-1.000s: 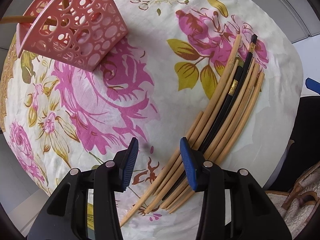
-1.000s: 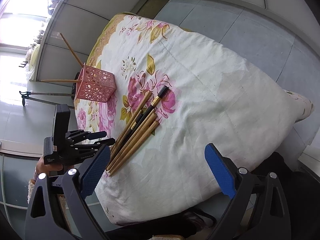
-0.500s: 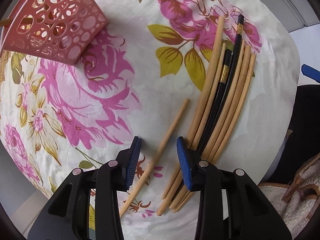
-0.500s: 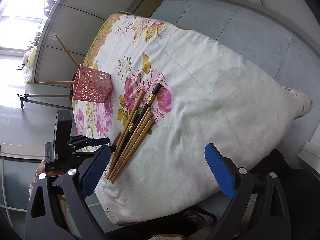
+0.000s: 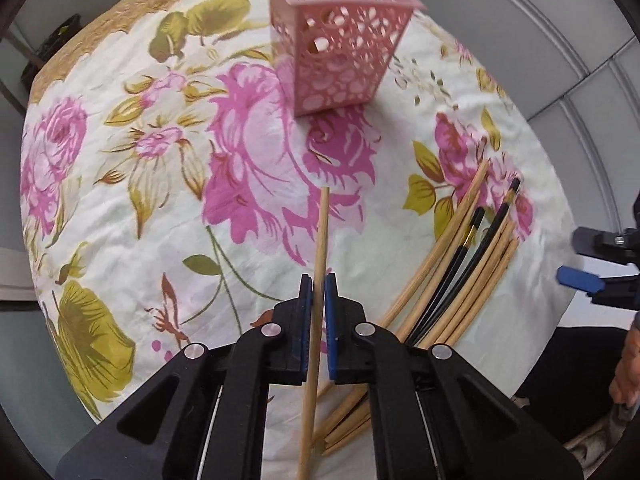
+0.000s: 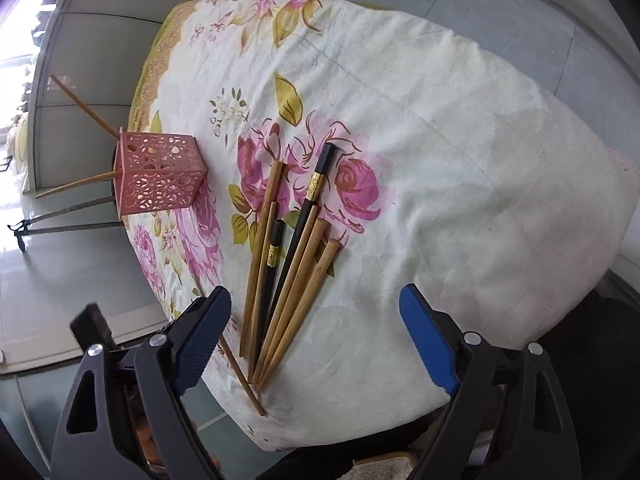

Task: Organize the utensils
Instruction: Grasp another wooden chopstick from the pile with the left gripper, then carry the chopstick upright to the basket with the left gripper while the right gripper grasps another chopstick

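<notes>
The left gripper (image 5: pixel 314 296) has its jaws clamped on a single wooden chopstick (image 5: pixel 320 248), whose far tip points toward the pink holder (image 5: pixel 340 52) standing on the floral cloth (image 5: pixel 120 160) of the worktop. The remaining chopsticks (image 6: pixel 288 272), wooden and black, lie bunched to the right of the holder. Above their near ends, the right gripper (image 6: pixel 316 336) hovers with its jaws wide apart.
</notes>
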The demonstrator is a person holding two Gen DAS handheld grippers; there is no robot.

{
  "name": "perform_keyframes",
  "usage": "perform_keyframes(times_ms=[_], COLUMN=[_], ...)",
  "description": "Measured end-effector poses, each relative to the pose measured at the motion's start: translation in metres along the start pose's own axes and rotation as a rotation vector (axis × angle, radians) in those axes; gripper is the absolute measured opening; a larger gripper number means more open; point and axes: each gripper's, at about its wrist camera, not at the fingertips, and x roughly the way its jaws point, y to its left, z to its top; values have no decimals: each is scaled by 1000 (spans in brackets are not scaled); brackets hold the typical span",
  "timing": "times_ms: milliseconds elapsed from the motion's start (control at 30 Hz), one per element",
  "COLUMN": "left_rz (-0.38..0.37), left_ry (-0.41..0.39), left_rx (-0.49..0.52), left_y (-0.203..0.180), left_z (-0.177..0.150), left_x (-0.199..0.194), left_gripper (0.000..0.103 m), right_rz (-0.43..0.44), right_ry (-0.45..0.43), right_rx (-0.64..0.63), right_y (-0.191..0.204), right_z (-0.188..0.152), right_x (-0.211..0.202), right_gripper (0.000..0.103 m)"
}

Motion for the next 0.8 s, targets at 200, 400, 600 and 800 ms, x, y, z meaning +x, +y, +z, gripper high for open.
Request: perform_keyframes(times_ms=[200, 400, 600, 800], left_rz=[-75, -133, -168, -151], left_ry=[-191, -301, -334, -379], left_rx=[-57, -60, -69, -71], left_y=[21, 25, 25, 20], left_z=[-10, -11, -10, -9], left_x=[-64, -97, -108, -118], left_gripper=[5, 5, 5, 5], right_rz=[-149, -262, -371, -434], right_ry=[4, -54, -67, -137], right_rx=[84, 51, 30, -128], right_y=[5, 28, 42, 56], right_z=[0, -4, -6, -17], right_x=[23, 31, 48, 55], right_gripper=[19, 18, 14, 11])
